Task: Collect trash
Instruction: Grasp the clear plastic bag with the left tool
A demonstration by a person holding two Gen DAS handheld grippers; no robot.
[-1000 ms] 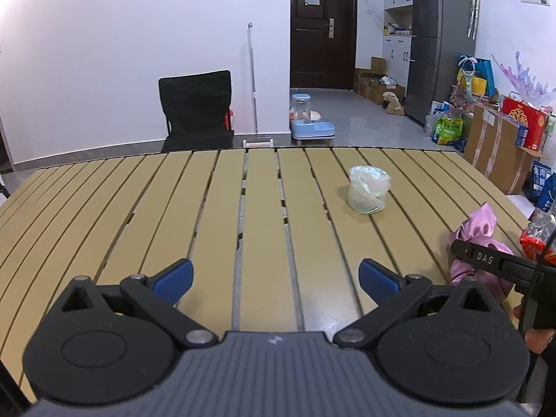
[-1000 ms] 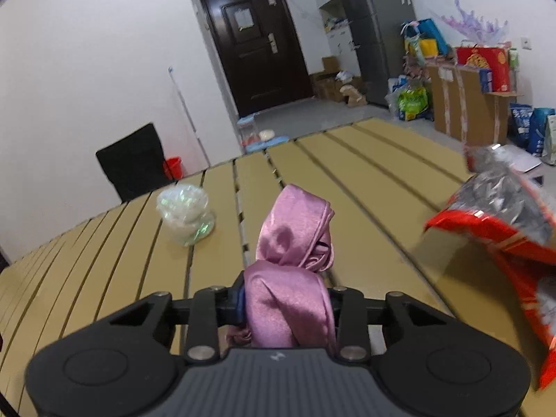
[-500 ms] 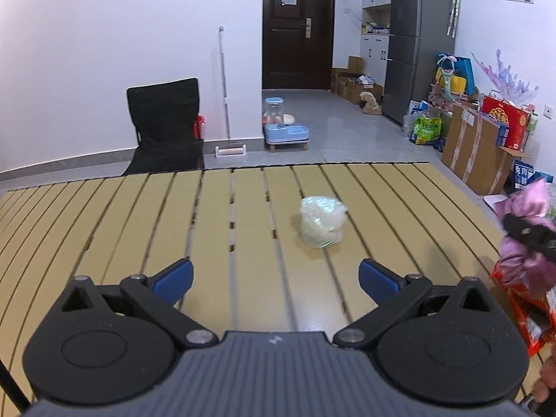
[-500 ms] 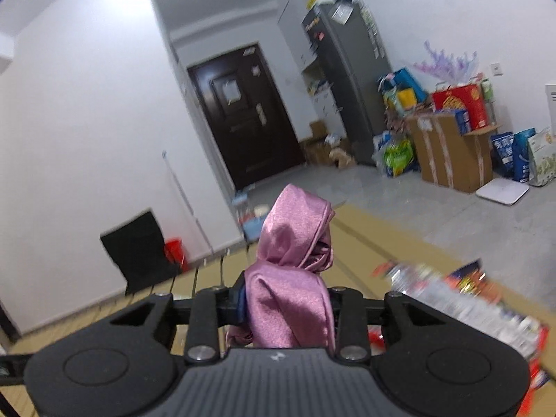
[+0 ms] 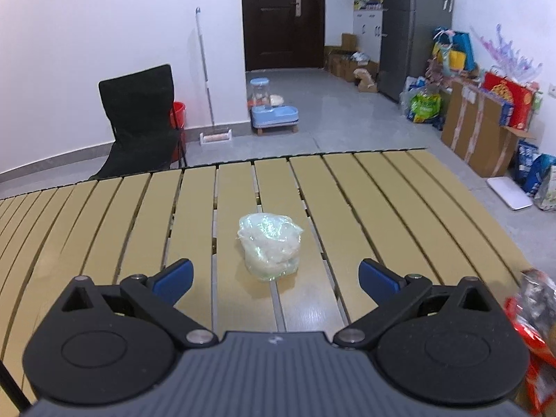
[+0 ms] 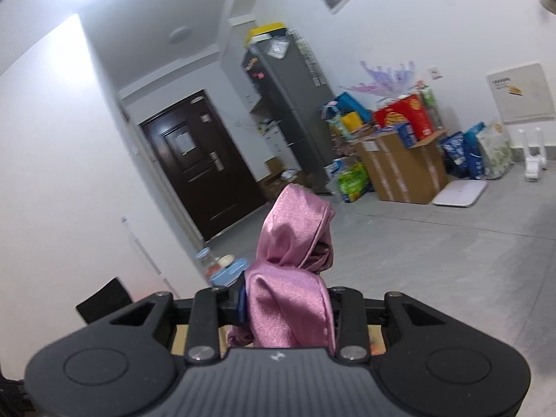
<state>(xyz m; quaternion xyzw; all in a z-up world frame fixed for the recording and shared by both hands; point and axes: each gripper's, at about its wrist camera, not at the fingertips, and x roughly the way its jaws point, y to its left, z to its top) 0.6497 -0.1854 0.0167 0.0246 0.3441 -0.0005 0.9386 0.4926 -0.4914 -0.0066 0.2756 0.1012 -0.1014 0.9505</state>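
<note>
A crumpled ball of clear plastic wrap (image 5: 269,246) lies on the yellow slatted table (image 5: 399,208), just ahead of my left gripper (image 5: 274,276) and centred between its blue pads. That gripper is open and holds nothing. My right gripper (image 6: 288,304) is shut on a piece of shiny pink cloth (image 6: 295,243), which stands up between its fingers, lifted above the table and facing the room. A red and silver snack wrapper (image 5: 535,333) lies at the table's right edge in the left wrist view.
A black folding chair (image 5: 139,121) stands behind the table's far edge. On the floor beyond are a blue pet feeder (image 5: 272,111), a mop (image 5: 206,80), cardboard boxes (image 5: 479,132), bags and a grey fridge (image 5: 413,27). A dark door (image 6: 201,163) is at the back.
My left gripper slid right, bringing the plastic ball to centre between its fingers. My right gripper rose and rolled with the pink cloth, so the table and snack wrapper dropped from its view.
</note>
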